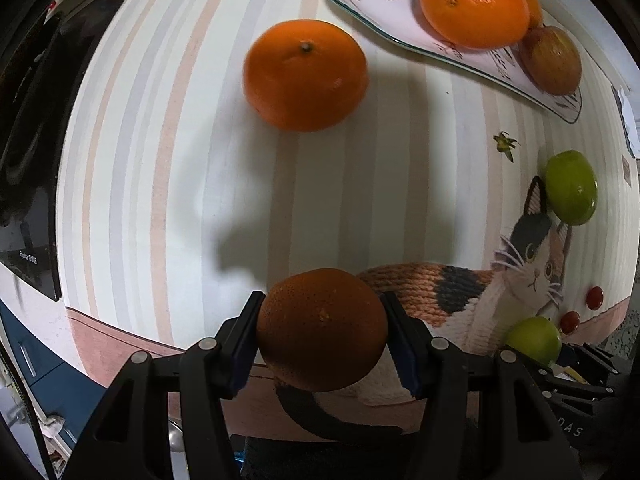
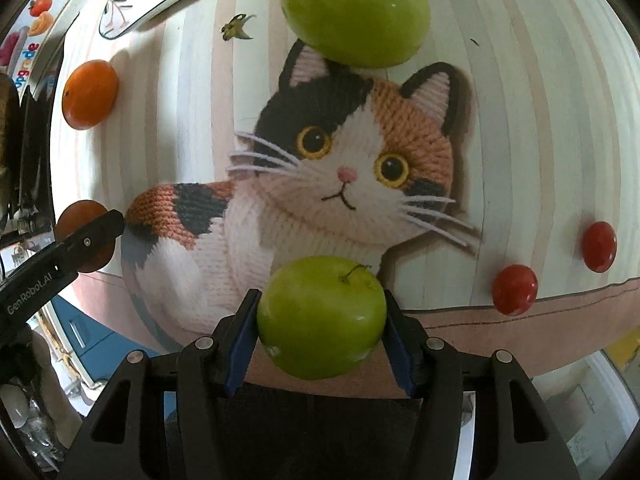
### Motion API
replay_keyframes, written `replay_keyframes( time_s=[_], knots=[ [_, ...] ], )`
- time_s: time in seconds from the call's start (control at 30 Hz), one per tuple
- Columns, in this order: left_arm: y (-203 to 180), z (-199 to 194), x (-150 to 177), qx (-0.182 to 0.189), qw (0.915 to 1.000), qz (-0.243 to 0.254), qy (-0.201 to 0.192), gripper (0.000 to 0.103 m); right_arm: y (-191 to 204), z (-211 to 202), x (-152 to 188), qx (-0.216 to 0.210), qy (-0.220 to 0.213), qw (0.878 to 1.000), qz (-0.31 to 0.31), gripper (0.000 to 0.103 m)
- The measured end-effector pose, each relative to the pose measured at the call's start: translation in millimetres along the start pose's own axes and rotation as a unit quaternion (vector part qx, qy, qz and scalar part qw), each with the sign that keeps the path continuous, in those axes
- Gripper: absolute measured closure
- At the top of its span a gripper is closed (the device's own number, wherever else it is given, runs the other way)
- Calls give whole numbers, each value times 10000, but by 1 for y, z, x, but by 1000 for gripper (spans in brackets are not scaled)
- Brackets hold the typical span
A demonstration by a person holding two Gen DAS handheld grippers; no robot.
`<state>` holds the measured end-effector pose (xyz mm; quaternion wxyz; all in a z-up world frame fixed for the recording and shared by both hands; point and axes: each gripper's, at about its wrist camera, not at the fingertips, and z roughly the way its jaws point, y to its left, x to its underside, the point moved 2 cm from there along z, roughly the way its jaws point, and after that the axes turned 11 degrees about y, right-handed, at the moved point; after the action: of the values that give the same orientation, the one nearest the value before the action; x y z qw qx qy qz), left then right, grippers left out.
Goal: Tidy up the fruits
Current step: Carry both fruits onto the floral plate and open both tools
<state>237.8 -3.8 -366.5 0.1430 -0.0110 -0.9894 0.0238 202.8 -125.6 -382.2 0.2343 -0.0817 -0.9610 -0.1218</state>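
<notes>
While my left gripper (image 1: 322, 330) clamps an orange (image 1: 320, 328) above the tablecloth (image 1: 180, 140), my right gripper (image 2: 320, 320) pinches a green fruit (image 2: 322, 316) over the printed cat (image 2: 352, 152). I judge each should travel level to the plate (image 1: 400, 36), grip unchanged, landing beside like fruit, clear of the loose orange (image 1: 306, 76)

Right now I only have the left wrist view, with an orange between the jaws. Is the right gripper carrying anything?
Observer: Yes, the right gripper is shut on a green fruit with a stem.
Operator: How many small red fruits sit by the cat picture?
Observer: Two red fruits, both on the mat to the right of the cat.
Operator: Any other green fruit loose?
Observer: One, a second green fruit resting above the cat's head.
</notes>
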Motion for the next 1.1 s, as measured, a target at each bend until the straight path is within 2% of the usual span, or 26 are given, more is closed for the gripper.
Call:
replay_keyframes(
  time_s=[0.17, 0.3, 0.47, 0.63, 0.77, 0.9, 1.0, 1.1],
  knots=[
    [-12, -8, -7, 65, 9999, 102, -10, 48, 10, -3, -3, 75, -218, 9997, -118, 44],
    [-28, -30, -8, 211, 9995, 197, -144, 48, 20, -10, -3, -23, -321, 9994, -150, 44],
    [-38, -72, -19, 601, 9971, 233, -411, 48, 25, -43, -19, -354, -571, 9976, -168, 44],
    [-36, -115, -58, 847, 9934, 193, -744, 48, 28, -95, -40, -779, -981, 9921, -117, 44],
    [-20, -131, -104, 919, 9923, 38, -833, 48, 18, -152, -71, -986, -1468, 9842, 1, 44],
    [8, -122, -149, 1106, 9916, -203, -643, 48, -15, -200, -122, -830, -1892, 9780, 270, 44],
    [19, -115, -172, 1226, 9908, -343, -455, 48, -34, -217, -165, -660, -1961, 9774, 434, 44],
    [22, -107, -190, 1177, 9916, -426, -340, 48, -54, -222, -191, -540, -1886, 9792, 519, 44]
  ],
)
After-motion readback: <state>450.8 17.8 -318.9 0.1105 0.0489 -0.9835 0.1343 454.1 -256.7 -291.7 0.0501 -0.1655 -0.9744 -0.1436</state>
